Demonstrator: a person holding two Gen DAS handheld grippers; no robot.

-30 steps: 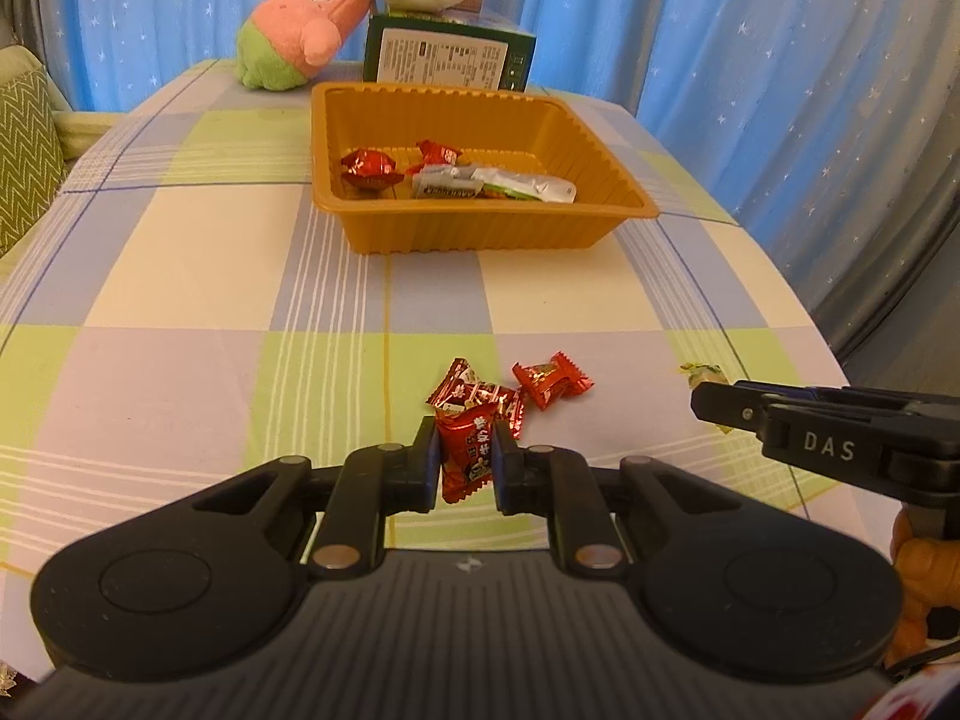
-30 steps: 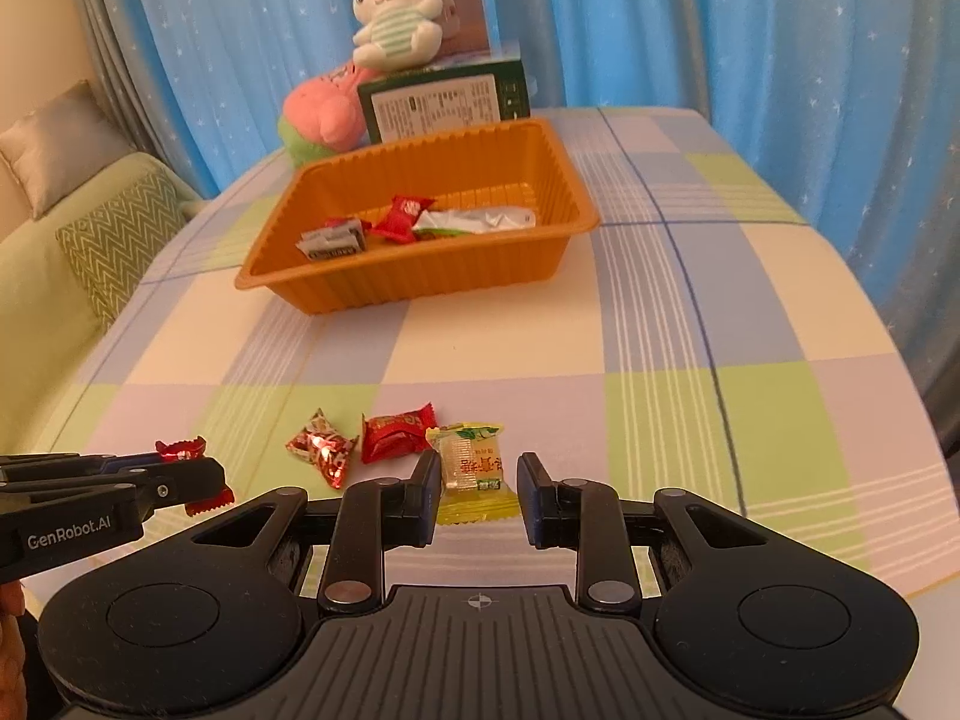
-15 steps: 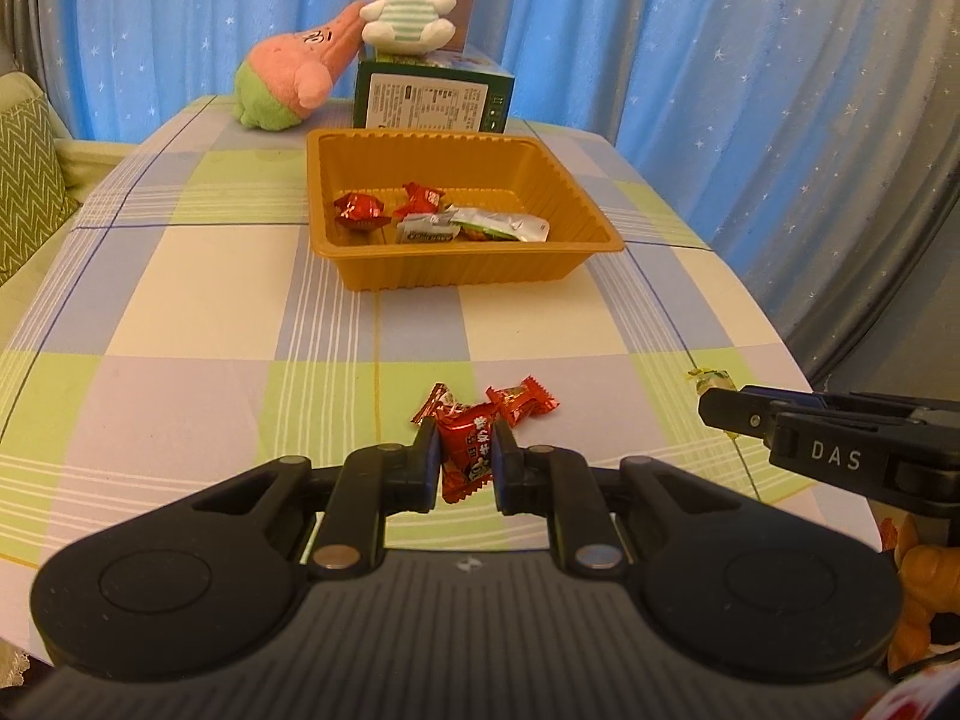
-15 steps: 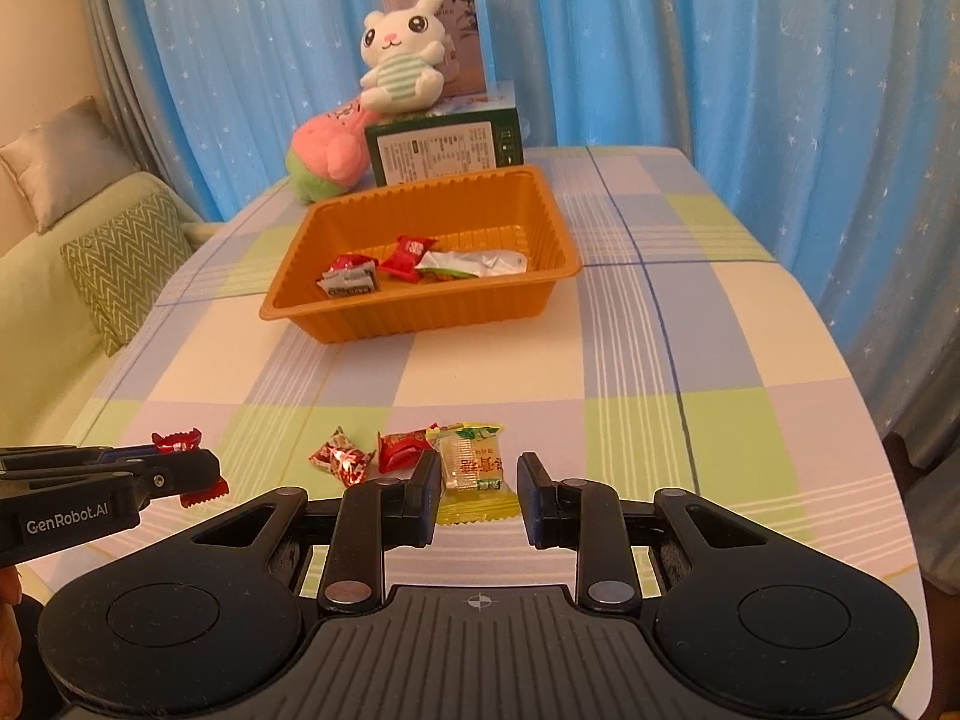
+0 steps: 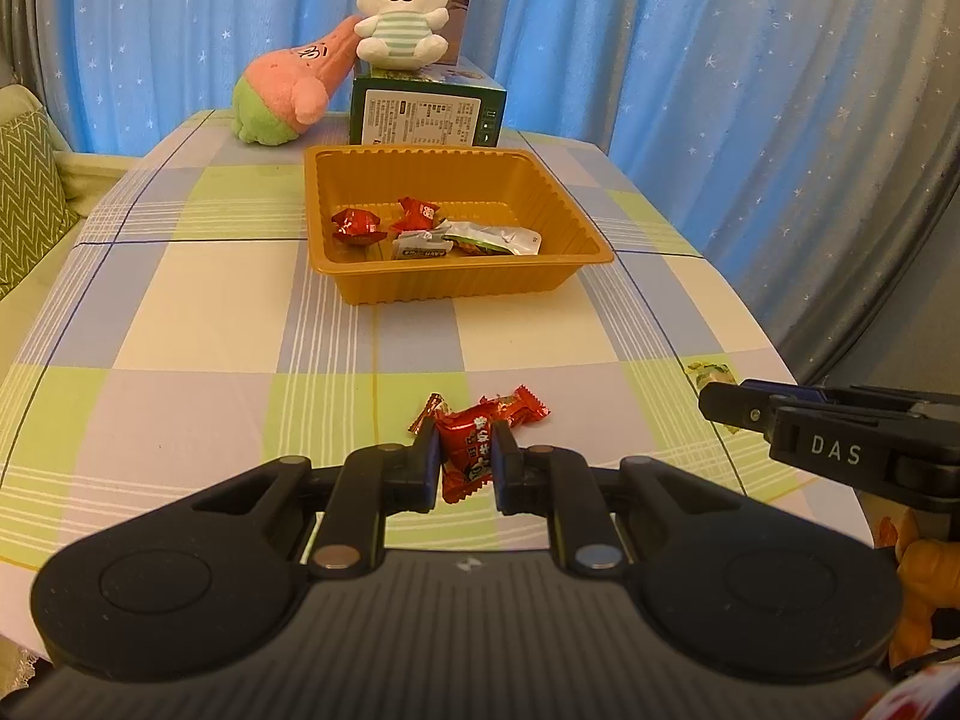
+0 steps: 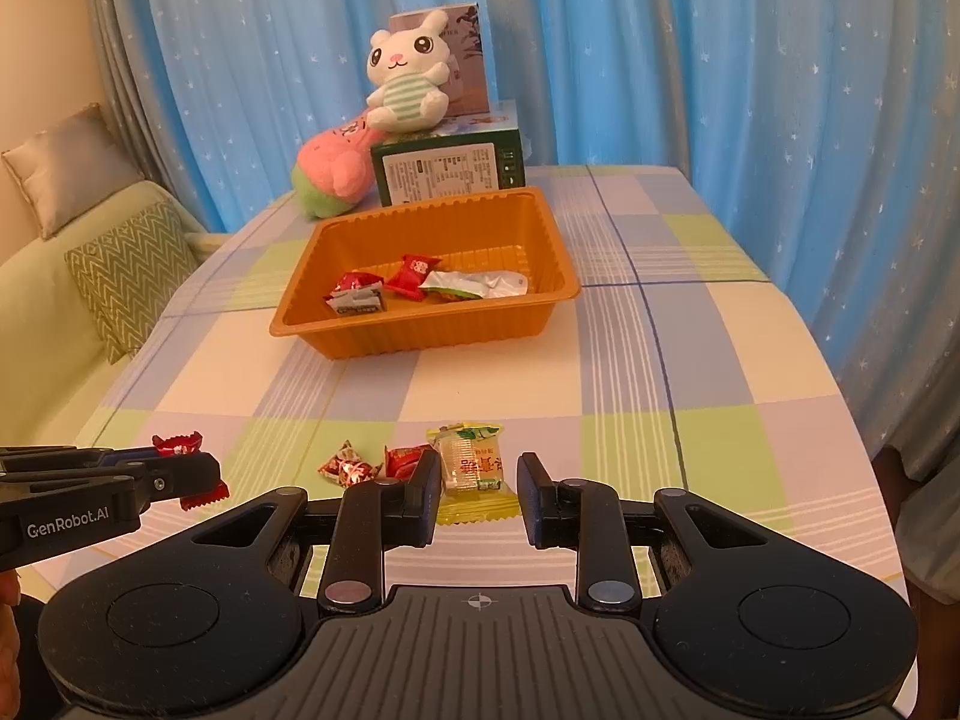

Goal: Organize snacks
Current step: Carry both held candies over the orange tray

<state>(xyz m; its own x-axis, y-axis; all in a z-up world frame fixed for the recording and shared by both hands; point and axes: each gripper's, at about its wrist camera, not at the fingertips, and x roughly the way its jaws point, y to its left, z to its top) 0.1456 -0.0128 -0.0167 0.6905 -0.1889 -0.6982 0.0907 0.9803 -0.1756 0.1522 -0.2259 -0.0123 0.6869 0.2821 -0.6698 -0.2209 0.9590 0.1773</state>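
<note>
Curtains (image 5: 660,48) blue, starred, behind desk (image 5: 210,312) with checked cloth. Green box (image 5: 427,111) at far edge, white bunny plush (image 5: 401,12) on top, pink plush (image 5: 287,90) beside it. Orange tray (image 5: 354,276) mid-desk holds several wrapped snacks: two red, one silver-green, one white-green. Two red candies (image 6: 372,467) loose on the near desk, nothing blocking path to tray. Left claw (image 5: 463,462) narrow, clamped on red candy (image 5: 467,450). Right claw (image 6: 479,501) gripping yellow snack packet (image 6: 474,468), lifted above cloth.
</note>
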